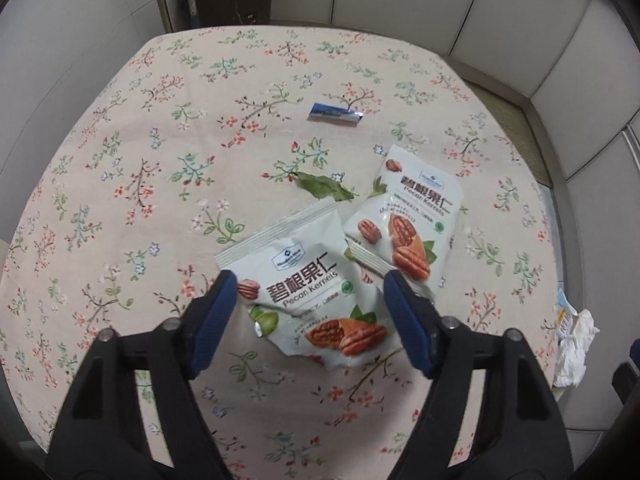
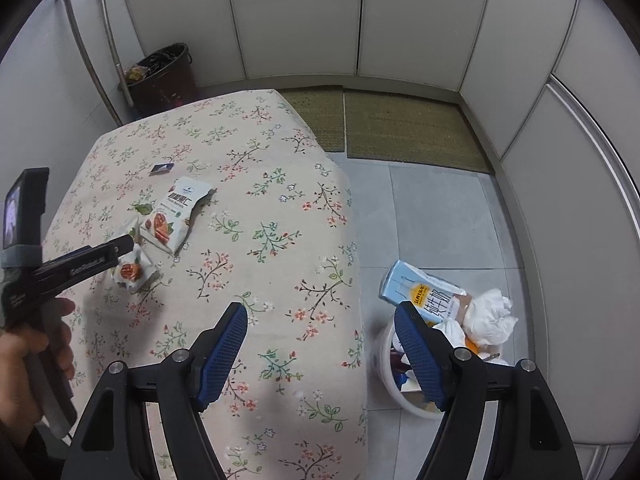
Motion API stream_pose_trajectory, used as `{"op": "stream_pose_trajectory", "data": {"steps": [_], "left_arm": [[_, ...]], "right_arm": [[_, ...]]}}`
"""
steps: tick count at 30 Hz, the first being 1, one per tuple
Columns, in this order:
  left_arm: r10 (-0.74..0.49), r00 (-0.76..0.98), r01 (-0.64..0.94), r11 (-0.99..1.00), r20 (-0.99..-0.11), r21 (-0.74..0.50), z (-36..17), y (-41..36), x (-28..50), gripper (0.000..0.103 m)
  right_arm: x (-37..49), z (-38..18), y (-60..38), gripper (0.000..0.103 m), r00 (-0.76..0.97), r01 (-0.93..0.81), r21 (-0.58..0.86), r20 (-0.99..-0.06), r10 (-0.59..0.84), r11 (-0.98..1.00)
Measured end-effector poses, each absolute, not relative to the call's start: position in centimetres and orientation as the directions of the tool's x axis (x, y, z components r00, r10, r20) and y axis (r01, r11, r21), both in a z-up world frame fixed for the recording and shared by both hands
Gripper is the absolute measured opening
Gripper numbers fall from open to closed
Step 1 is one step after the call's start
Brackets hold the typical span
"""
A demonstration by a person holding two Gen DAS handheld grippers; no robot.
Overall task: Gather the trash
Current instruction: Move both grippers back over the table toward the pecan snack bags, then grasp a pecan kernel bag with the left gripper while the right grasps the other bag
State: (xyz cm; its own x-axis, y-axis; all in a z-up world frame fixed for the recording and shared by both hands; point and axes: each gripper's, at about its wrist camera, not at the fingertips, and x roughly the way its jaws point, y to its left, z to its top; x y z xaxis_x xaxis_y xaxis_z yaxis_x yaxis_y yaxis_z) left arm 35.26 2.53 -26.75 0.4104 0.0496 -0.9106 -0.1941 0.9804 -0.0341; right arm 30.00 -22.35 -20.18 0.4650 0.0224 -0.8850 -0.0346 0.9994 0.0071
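Note:
Two white pecan-kernel packets lie on the floral tablecloth [image 1: 160, 160]. The nearer packet [image 1: 316, 300] sits between the blue fingers of my left gripper [image 1: 310, 280], which stands open around it; I see no pad pressing on it. The second packet [image 1: 404, 220] lies just beyond to the right, its corner under the right finger. A green leaf [image 1: 324, 188] and a small blue wrapper [image 1: 334, 112] lie farther out. The right wrist view shows the left gripper [image 2: 128, 246] over the near packet [image 2: 132, 274]. My right gripper [image 2: 320, 312] is open and empty above the table's right edge.
A white bucket [image 2: 416, 410] on the tiled floor by the table holds a blue milk carton [image 2: 420, 292] and crumpled tissue [image 2: 492, 316]. A dark waste bin [image 2: 164, 76] and two long handles stand in the far corner. Woven mats cover the floor beyond. A hand [image 2: 28, 352] holds the left gripper.

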Motion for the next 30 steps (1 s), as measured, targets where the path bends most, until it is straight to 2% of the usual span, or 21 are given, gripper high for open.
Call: {"op": "stream_pose_trajectory", "data": {"steps": [2, 7, 9, 12, 16, 21, 25, 30], "left_arm": [[0.046, 0.409, -0.187, 0.982, -0.911, -0.034, -27.3, 2.3, 35.6, 0.067], [0.025, 0.401, -0.171, 0.984, -0.916, -0.048, -27.5, 2.2, 36.0, 0.039], [-0.014, 0.394, -0.171, 0.981, -0.919, -0.089, -27.3, 2.6, 35.9, 0.017], [-0.042, 0.376, -0.170, 0.979, -0.926, -0.113, -27.2, 3.5, 35.8, 0.004], [-0.082, 0.365, -0.168, 0.974, -0.927, -0.152, -26.1, 5.2, 34.9, 0.003], [-0.145, 0.415, -0.135, 0.966, -0.898, -0.219, -22.5, 7.9, 33.4, 0.002], [-0.141, 0.457, -0.083, 0.976, -0.878, -0.200, -20.1, 9.1, 32.1, 0.002], [-0.170, 0.470, -0.039, 0.976, -0.866, -0.212, -18.7, 10.3, 30.9, 0.002]], "right_arm": [[30.1, -20.4, -22.7, 0.078, 0.460, -0.030, 0.006, -0.888, 0.020, 1.000], [30.4, -20.8, -23.6, 0.078, 0.454, -0.009, 0.010, -0.891, 0.013, 1.000], [30.4, -20.9, -23.8, 0.078, 0.451, -0.003, 0.019, -0.892, 0.018, 1.000], [30.6, -21.1, -23.5, 0.078, 0.449, -0.009, 0.027, -0.893, 0.028, 1.000], [31.6, -21.4, -22.3, 0.078, 0.438, -0.030, 0.056, -0.897, 0.063, 0.998], [33.4, -22.3, -19.2, 0.077, 0.425, -0.057, 0.227, -0.876, 0.229, 0.972], [35.7, -23.5, -15.4, 0.076, 0.418, -0.080, 0.246, -0.871, 0.257, 0.966], [39.1, -25.5, -11.5, 0.071, 0.388, -0.092, 0.299, -0.868, 0.310, 0.950]]}}
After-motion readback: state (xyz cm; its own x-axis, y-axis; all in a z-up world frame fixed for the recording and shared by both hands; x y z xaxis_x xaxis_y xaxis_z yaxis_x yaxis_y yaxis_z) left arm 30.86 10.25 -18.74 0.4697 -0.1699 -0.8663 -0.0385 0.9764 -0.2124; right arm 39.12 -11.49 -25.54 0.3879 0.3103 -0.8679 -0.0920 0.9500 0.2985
